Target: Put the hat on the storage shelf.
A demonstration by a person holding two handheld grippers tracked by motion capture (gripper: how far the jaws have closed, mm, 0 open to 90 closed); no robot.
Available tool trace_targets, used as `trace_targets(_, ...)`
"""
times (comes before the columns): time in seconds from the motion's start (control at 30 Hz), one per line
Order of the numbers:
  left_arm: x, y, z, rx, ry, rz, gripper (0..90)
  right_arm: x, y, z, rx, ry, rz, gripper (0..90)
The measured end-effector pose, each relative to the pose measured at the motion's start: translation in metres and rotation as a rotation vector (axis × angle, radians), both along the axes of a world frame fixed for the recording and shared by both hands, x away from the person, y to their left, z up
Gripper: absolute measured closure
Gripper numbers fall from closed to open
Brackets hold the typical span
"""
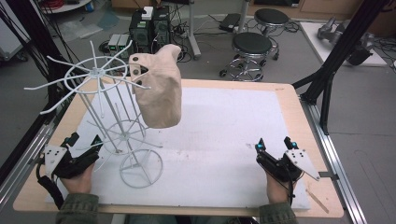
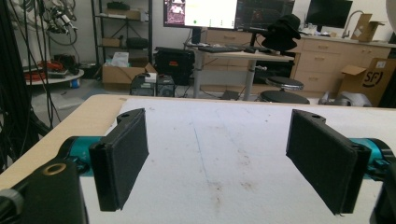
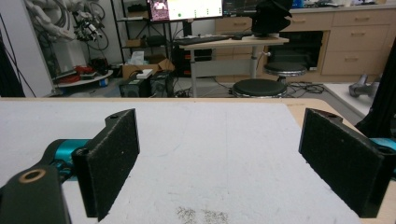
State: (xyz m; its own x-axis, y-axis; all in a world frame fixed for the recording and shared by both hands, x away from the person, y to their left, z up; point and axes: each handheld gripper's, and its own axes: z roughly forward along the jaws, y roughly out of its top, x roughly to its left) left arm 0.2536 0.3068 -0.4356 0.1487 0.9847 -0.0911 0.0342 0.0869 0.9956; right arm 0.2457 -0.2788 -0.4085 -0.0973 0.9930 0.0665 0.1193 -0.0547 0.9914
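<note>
cap (image 1: 159, 88): hangs on the white wire rack (image 1: 112, 116), left part of the desk (image 1: 224, 135)
handling: looks soft, light, floppy cloth; best pinched at the lower hem
left tongs (image 1: 84, 142): wide, holding nothing, just beside the rack's base
right tongs (image 1: 275, 142): wide, holding nothing, well apart from the cap

Cap (image 1: 159, 88): matt beige cloth, soft weave. Rack (image 1: 109, 116): thin wire, white coated, smooth. Table (image 1: 289, 100): pale wood edge under a white, matt, slightly rough mat (image 1: 224, 140).
</note>
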Motion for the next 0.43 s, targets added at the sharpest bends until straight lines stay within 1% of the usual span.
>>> trace_targets(0.13,0.0003,-0.0001,-0.0001,-0.001,0.0,-0.001,21.0,0.0001,0.0001,-0.0002,0.002,0.007,0.0,11.4)
trace_targets(0.27,0.0005,0.0,-0.0003,-0.001,0.002,-0.003,21.0,0.0003,-0.0004,-0.0003,-0.002,0.004,0.001,11.4)
trace_targets(0.43,0.0009,0.0001,-0.0006,-0.002,0.003,-0.002,21.0,0.0007,-0.0003,-0.0004,0.005,0.007,0.003,11.4)
